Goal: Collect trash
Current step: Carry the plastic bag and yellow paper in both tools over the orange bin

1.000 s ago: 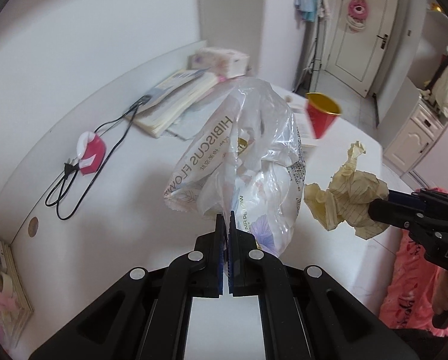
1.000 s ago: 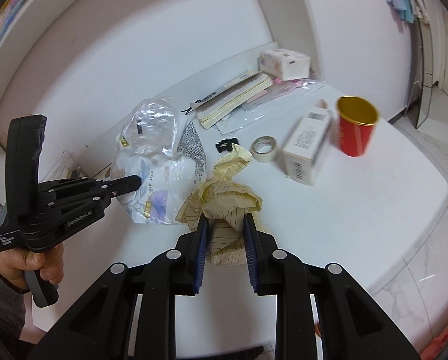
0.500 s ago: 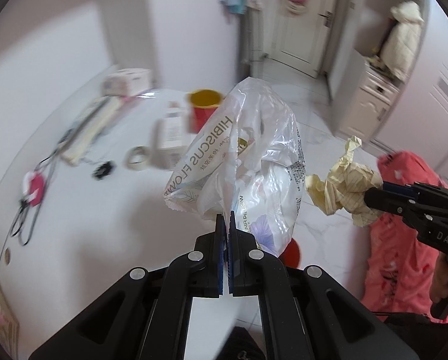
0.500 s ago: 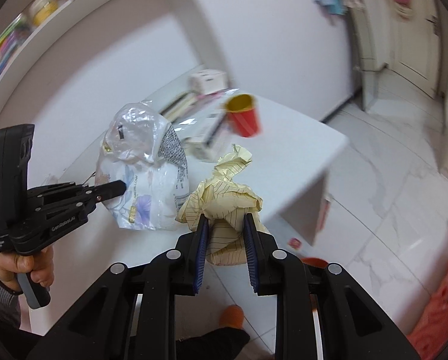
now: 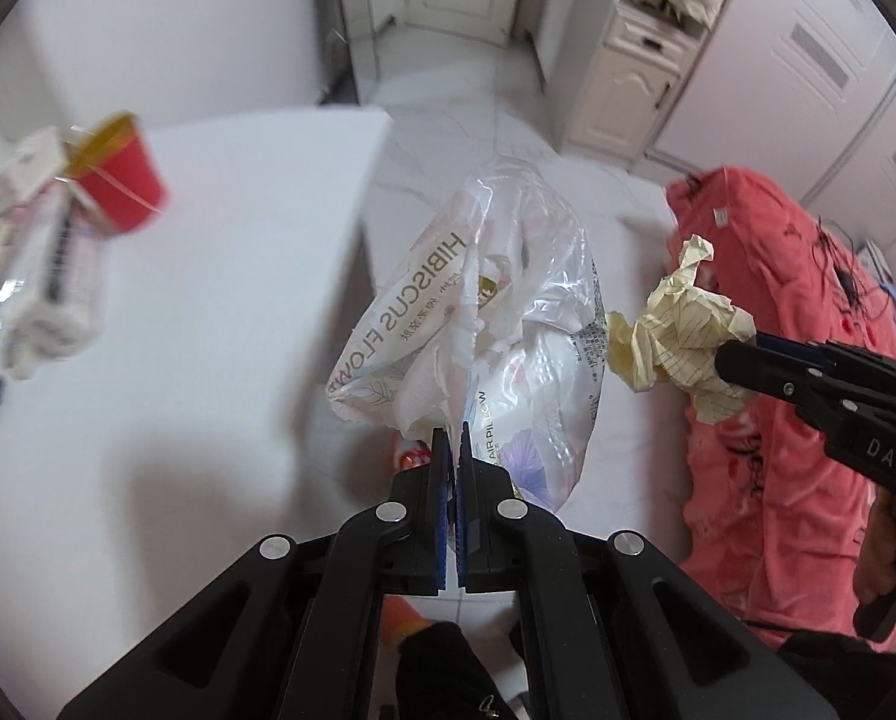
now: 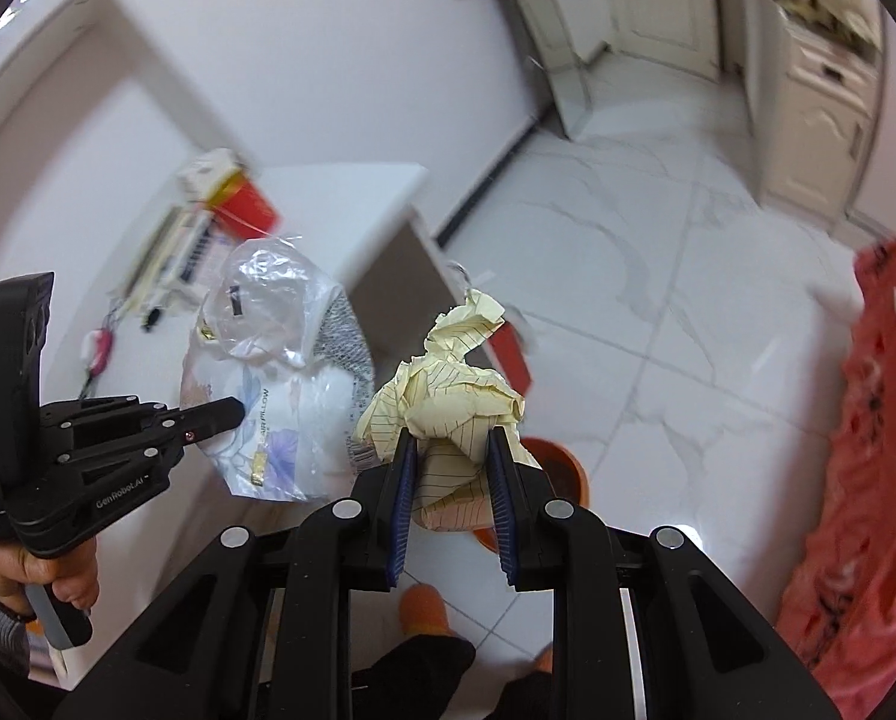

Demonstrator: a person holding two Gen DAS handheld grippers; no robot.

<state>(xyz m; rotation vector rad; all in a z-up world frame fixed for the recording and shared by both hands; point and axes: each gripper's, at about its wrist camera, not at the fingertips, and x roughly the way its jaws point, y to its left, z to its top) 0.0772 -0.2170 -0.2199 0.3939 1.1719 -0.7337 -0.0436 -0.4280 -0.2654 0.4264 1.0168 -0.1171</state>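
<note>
In the left view, our left tool [image 5: 452, 450] pinches the crinkly clear plastic bag [image 5: 478, 324], hanging past the white bench [image 5: 207, 300].

In the right view, our right tool [image 6: 451, 468] squeezes the crumpled yellow lined paper [image 6: 448, 396] above the round orange bin [image 6: 559, 468]. We should get right over it, then let go.

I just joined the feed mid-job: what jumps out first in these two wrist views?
The left gripper is shut on a crinkled clear plastic bag stuffed with wrappers, hanging in the air past the white table's edge. Beside it, the right gripper is clamped on a crumpled ball of yellow lined paper, above a red bin on the marble floor. A bright pink cloth fills the right side.
</note>
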